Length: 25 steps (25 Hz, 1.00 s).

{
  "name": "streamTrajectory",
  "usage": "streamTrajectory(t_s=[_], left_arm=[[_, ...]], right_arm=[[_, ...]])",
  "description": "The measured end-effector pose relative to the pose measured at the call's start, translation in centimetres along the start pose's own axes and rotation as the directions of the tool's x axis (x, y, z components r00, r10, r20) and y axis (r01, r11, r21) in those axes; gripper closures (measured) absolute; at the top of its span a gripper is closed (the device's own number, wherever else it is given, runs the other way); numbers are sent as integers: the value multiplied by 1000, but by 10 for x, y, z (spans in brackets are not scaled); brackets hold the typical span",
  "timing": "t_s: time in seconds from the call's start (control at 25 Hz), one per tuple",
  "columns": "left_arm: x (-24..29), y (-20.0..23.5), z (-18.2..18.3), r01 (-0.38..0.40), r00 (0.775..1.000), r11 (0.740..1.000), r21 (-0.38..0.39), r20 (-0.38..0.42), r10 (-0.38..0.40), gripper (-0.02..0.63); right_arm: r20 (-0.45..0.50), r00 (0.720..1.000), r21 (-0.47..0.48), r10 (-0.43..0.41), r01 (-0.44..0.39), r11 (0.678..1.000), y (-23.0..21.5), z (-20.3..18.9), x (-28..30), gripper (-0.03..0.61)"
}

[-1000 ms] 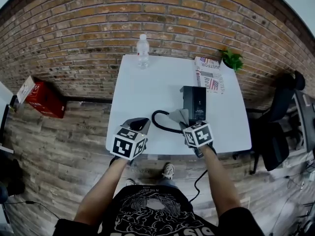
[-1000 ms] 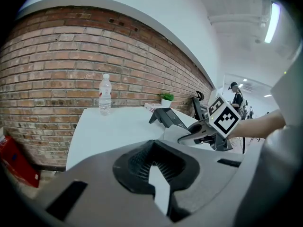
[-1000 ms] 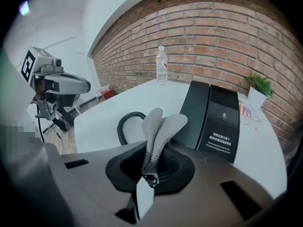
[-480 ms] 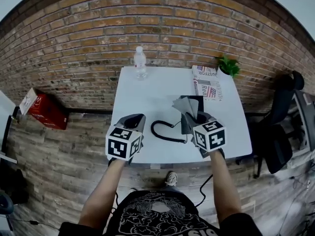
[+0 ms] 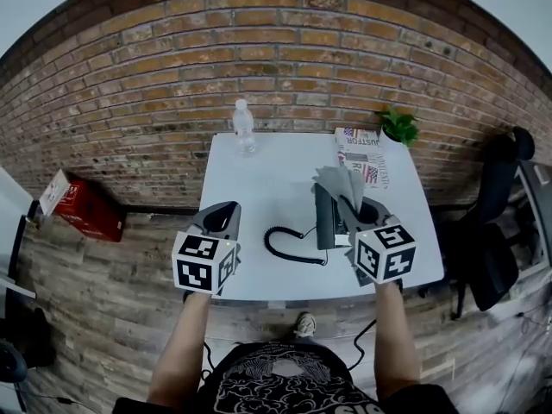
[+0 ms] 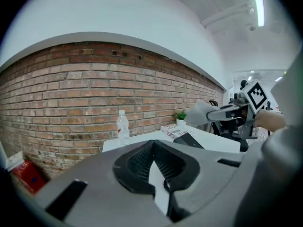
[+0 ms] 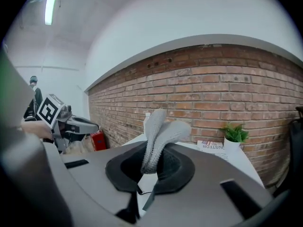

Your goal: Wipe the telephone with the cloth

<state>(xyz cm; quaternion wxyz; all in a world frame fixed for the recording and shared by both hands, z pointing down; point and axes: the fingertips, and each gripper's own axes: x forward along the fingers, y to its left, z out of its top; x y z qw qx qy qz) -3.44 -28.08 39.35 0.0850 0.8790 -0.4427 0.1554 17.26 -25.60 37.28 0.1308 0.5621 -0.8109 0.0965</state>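
Right tool (image 5: 366, 211) raised above telephone (image 5: 325, 220), clamped on cloth (image 5: 340, 183); left tool (image 5: 224, 213) closed, empty, hovering

The right tongs (image 7: 150, 169) pinch the cloth (image 7: 158, 131)
Cloth stands upright; potted plant (image 7: 235, 135) at 3 o'clock, left tongs (image 7: 92, 125) at 9 o'clock.

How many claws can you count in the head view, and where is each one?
2. The left claw hovers shut and empty over the table's near left corner; the right claw holds the cloth above the telephone.
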Motion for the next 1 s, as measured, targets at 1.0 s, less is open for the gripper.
streamTrajectory(t_s=[1.0], left_arm=[[4,0,-9,5,1000,1000,-30,-22,-6,609]], right_arm=[[21,1000,6,-23,23,1000,-6,-3,-7,569]])
